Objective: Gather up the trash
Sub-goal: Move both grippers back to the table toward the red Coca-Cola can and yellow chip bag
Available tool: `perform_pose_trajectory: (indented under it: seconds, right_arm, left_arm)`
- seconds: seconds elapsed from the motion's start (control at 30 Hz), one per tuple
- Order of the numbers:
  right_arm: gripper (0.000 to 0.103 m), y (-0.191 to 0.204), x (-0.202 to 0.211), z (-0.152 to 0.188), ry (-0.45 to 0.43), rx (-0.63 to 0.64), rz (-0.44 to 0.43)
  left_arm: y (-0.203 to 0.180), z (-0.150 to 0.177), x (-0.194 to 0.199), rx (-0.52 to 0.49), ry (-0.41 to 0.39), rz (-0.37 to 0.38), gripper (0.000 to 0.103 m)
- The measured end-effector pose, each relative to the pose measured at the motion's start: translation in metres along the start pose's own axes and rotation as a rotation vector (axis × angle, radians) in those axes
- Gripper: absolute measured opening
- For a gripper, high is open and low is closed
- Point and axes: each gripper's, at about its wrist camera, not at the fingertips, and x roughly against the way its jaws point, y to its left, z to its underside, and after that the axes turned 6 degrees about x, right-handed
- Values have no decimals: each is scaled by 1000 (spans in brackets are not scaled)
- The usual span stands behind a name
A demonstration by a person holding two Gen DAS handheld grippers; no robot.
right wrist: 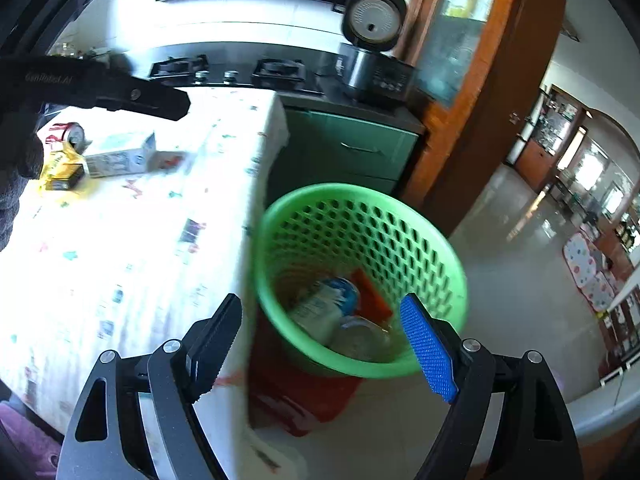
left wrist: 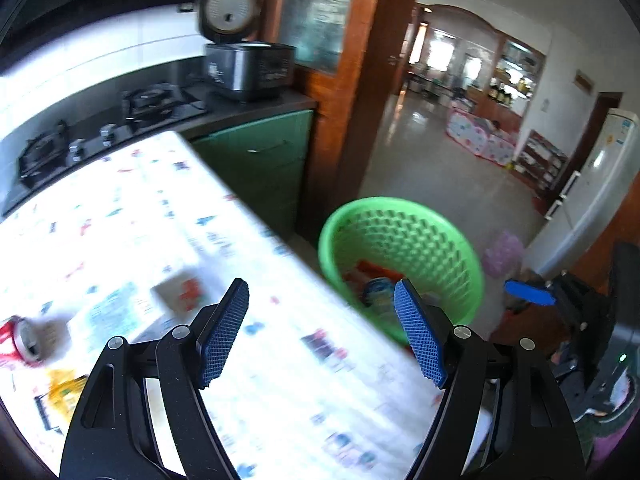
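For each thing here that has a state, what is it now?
Left gripper: jaws open, empty.
Right gripper: jaws open, empty.
Green basket: upright, trash inside.
Rice cooker: lid open.
Red can: lying sideways on table.
Carton: lying flat.

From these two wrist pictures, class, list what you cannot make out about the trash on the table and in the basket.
- Left wrist view: red can, small carton and yellow wrapper are motion-blurred; print unreadable.
- Left wrist view: green basket contents partly hidden by its rim and the left tool.
- Right wrist view: items in the basket are blurred and overlap; count unclear.
- Right wrist view: red can partly hidden behind a dark sleeve.
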Motion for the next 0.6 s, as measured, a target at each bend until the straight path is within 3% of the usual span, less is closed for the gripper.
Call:
perform_pose_trajectory:
  seconds: [0.23,0.6]
  right_arm:
    - [79,54,3,-30,-33,82,-68]
    - [79,134,4,-77,-76,185,-194]
  left_arm:
    - [53,23,45,18,-38,-156,74]
    - [171,45,111,189,-91,-296,74]
